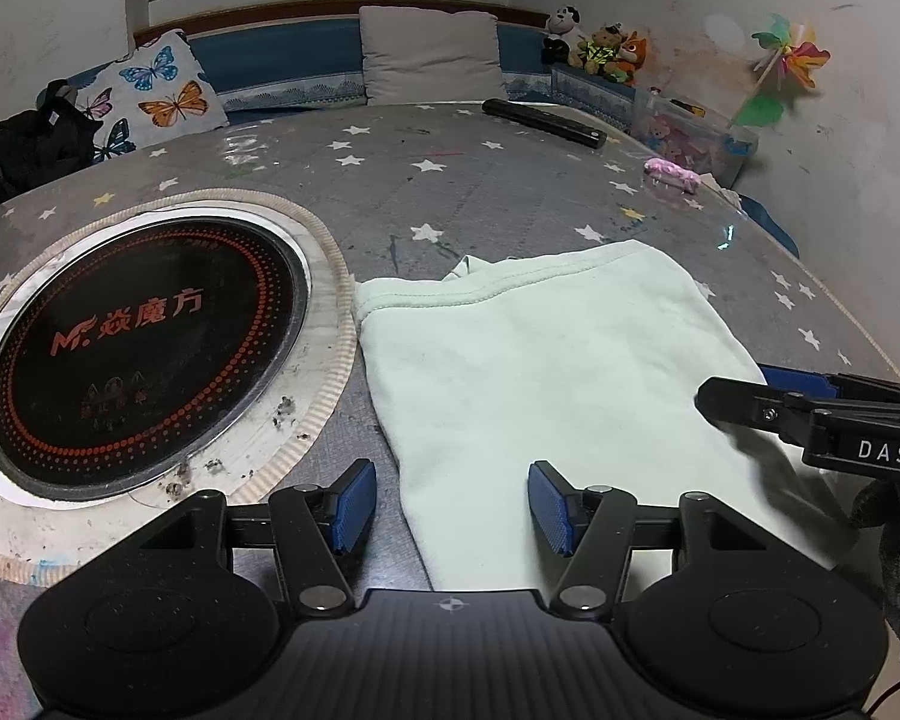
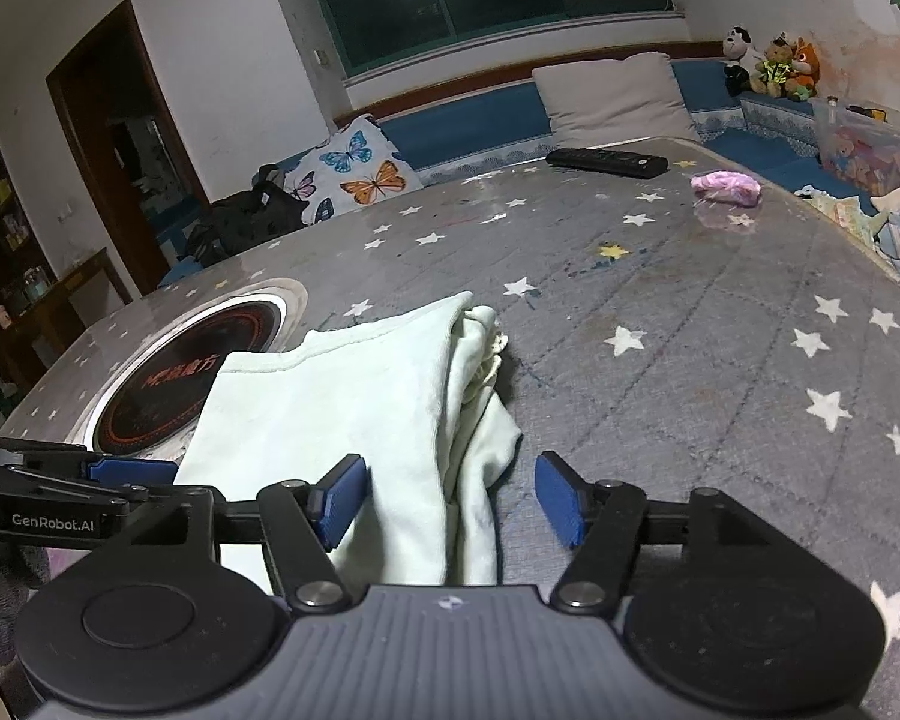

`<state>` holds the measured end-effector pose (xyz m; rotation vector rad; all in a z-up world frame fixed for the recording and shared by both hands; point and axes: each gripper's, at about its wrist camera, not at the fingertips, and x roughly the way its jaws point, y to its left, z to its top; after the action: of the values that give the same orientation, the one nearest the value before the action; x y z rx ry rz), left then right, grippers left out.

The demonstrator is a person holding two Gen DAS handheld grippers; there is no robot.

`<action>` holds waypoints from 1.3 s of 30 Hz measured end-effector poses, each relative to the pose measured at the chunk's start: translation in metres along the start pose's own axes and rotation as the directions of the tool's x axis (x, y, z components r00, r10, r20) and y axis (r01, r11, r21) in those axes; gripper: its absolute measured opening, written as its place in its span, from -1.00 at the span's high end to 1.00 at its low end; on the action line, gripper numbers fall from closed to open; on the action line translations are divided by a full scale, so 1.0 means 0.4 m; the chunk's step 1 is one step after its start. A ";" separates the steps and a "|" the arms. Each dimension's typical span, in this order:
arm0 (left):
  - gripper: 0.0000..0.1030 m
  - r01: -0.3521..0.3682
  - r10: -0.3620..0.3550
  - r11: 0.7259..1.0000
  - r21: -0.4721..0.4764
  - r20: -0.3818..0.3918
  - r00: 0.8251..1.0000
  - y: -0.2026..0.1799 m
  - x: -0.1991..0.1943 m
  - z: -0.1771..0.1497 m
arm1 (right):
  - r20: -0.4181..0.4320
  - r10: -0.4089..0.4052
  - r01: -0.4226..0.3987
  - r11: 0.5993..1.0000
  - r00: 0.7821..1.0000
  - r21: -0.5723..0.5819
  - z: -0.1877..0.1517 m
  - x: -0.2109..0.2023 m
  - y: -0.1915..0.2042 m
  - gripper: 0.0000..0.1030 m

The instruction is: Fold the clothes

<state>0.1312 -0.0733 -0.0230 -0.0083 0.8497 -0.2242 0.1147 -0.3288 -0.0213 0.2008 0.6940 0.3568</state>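
Both the left gripper (image 1: 450, 504) and right gripper (image 2: 450, 495) are hanging with jaws apart, gripping nothing, over the pale green folded cotton garment (image 1: 546, 360) lying at three o'clock of the round black inset cooktop (image 1: 144, 354), so folding is looking nearly done.

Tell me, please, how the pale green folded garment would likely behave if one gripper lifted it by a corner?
The pale green garment looks soft and floppy: its layers bunch loosely at one side, so it would probably drape and unfold. It seems light. Pushed, it would likely wrinkle rather than slide whole.
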 end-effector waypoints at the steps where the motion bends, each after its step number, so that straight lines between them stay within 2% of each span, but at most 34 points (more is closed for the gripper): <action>1: -0.14 0.001 -0.001 1.000 0.000 0.000 1.000 0.000 0.000 0.000 | 0.001 0.000 0.000 1.000 1.000 0.001 0.000 0.000 -0.001 -0.25; 23: -0.17 -0.010 0.010 1.000 0.017 -0.006 1.000 -0.013 0.000 -0.001 | 0.002 0.002 -0.002 1.000 1.000 -0.009 -0.005 -0.003 0.007 -0.30; 31: -0.38 -0.015 0.015 1.000 0.026 -0.006 1.000 -0.022 0.000 -0.003 | 0.001 0.005 -0.005 1.000 1.000 -0.012 -0.006 -0.002 0.010 -0.30; 39: -0.41 -0.017 0.017 0.999 0.031 -0.004 1.000 -0.025 0.000 -0.003 | -0.005 0.017 -0.017 1.000 1.000 -0.022 -0.008 0.000 0.016 -0.29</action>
<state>0.1283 -0.0829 -0.0231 0.0284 0.8500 -0.2220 0.1108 -0.3227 -0.0216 0.1853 0.6935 0.3811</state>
